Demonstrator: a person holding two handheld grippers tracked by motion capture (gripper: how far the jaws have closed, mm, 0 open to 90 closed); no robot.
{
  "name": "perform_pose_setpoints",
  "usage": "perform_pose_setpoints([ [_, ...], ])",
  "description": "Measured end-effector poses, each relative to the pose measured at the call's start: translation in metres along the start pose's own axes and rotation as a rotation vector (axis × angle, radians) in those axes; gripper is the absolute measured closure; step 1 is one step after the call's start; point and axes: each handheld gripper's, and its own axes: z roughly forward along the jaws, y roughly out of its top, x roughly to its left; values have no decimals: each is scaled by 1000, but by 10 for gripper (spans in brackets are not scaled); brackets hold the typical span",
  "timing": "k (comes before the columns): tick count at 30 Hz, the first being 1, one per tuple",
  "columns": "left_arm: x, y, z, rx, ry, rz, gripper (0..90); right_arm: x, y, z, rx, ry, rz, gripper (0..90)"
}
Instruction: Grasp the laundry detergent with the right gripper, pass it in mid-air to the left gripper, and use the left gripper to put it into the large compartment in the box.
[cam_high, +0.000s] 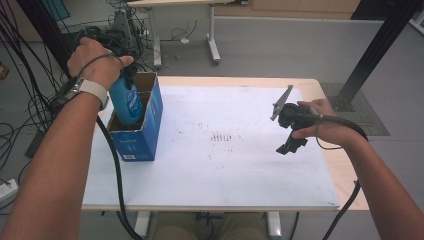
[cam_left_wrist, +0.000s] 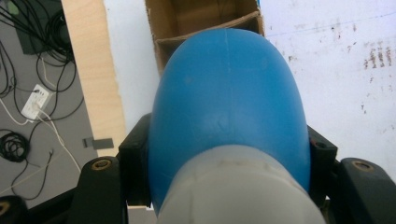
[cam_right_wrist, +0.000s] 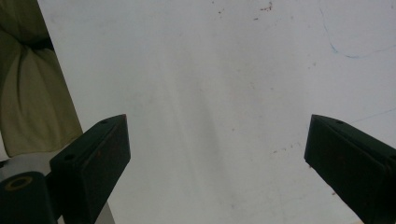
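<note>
While the left gripper (cam_left_wrist: 229, 154) pinches the blue bottle (cam_high: 125, 102) just below its pale cap, bottle base sits inside the open blue box (cam_high: 142, 137). Plastic looks rigid, smooth, likely slippery; shoulder grip suits. Right gripper (cam_right_wrist: 217, 149) spread, empty.

The blue box (cam_high: 140, 127) crowds the table's (cam_high: 225, 170) left edge; the middle lies open.

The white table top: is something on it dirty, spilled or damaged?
Yes. The white table top has dark reddish-brown specks and short streaks near its middle; they look like old stains, not a fresh spill. The blue bottle and blue cardboard box look undamaged.
</note>
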Motion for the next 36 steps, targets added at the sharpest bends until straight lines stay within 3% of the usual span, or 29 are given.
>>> perform_pose_setpoints([
  [36, -6, -3, 79, -3, 21, 43, 377, 0, -8, 13, 3, 23, 33, 67],
])
